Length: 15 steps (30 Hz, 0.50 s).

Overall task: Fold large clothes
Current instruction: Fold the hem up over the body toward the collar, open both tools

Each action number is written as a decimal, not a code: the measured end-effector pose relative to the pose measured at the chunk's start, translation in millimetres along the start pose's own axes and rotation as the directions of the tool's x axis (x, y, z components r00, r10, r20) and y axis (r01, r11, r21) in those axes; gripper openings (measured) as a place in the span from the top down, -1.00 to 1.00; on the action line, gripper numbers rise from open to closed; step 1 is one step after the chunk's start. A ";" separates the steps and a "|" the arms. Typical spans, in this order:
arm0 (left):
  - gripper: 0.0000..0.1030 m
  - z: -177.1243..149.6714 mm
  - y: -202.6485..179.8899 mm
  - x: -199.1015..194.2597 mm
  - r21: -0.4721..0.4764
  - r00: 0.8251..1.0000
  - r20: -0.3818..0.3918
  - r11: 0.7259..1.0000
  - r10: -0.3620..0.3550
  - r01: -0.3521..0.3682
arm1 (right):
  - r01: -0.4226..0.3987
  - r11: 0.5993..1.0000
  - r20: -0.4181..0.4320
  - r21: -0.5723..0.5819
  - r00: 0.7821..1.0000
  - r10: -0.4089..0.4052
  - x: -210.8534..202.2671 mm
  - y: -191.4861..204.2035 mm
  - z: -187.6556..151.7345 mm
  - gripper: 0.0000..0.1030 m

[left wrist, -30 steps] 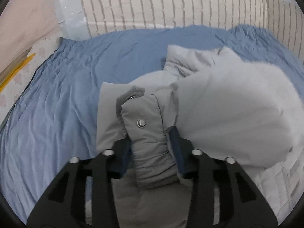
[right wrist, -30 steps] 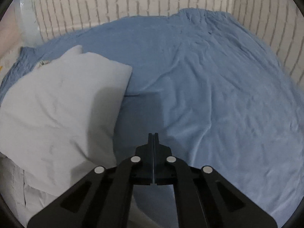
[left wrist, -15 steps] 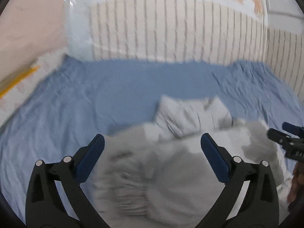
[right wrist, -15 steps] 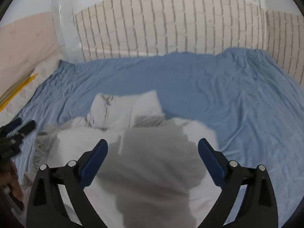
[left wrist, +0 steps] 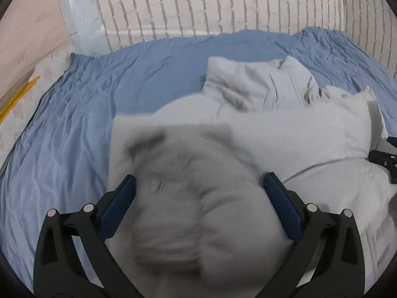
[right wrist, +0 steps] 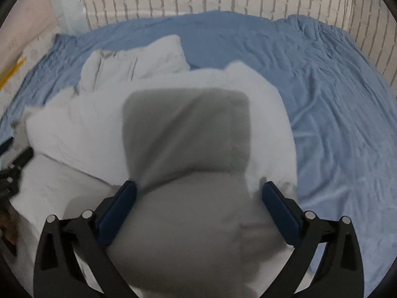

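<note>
A light grey puffy jacket lies on the blue bed sheet, its collar toward the far wall and both sleeves folded across the body. My left gripper is open, jaws wide apart over the blurred sleeve cuff. My right gripper is open, jaws wide over the jacket, which lies in shadow there. The right gripper also shows at the right edge of the left wrist view.
A brick-pattern wall borders the far side of the bed. A clear plastic sheet and a floral mattress edge lie at the left. Blue sheet spreads out right of the jacket.
The left gripper let go of the sleeve cuff and opened wide. The right gripper went from shut to open and now hovers over the jacket. Both drew back a little.
</note>
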<state>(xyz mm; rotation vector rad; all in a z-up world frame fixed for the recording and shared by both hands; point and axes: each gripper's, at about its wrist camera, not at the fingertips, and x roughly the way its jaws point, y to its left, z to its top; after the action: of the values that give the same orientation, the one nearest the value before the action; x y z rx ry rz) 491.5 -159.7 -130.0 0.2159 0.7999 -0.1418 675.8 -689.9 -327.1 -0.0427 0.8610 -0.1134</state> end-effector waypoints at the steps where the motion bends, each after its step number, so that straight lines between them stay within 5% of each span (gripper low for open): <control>1: -0.94 -7.1 0.9 -4.2 0.000 1.000 -0.016 1.000 -0.006 0.006 | 0.008 1.000 -0.012 -0.011 1.000 -0.008 -1.4 -2.3 -6.3 -0.96; 6: -0.94 -20.2 2.8 -27.6 -0.042 0.999 -0.031 0.998 0.040 -0.041 | 0.069 0.996 -0.025 0.050 0.997 -0.068 -23.5 -14.2 -9.7 -0.96; 11: -0.94 10.3 0.5 -58.8 -0.060 0.990 0.141 0.998 0.027 -0.019 | -0.014 1.000 0.175 -0.007 0.984 0.015 -72.0 17.8 16.9 -0.96; 15: -0.94 20.0 -17.9 -10.6 -0.013 0.998 0.011 0.998 0.068 -0.068 | -0.010 1.000 0.142 0.004 0.990 0.009 -40.0 28.4 36.1 -0.96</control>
<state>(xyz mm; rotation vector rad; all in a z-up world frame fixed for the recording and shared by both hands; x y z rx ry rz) 494.4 -181.4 -111.3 0.2299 0.7813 -0.0734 679.7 -657.2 -275.9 -0.0418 0.7190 -0.1019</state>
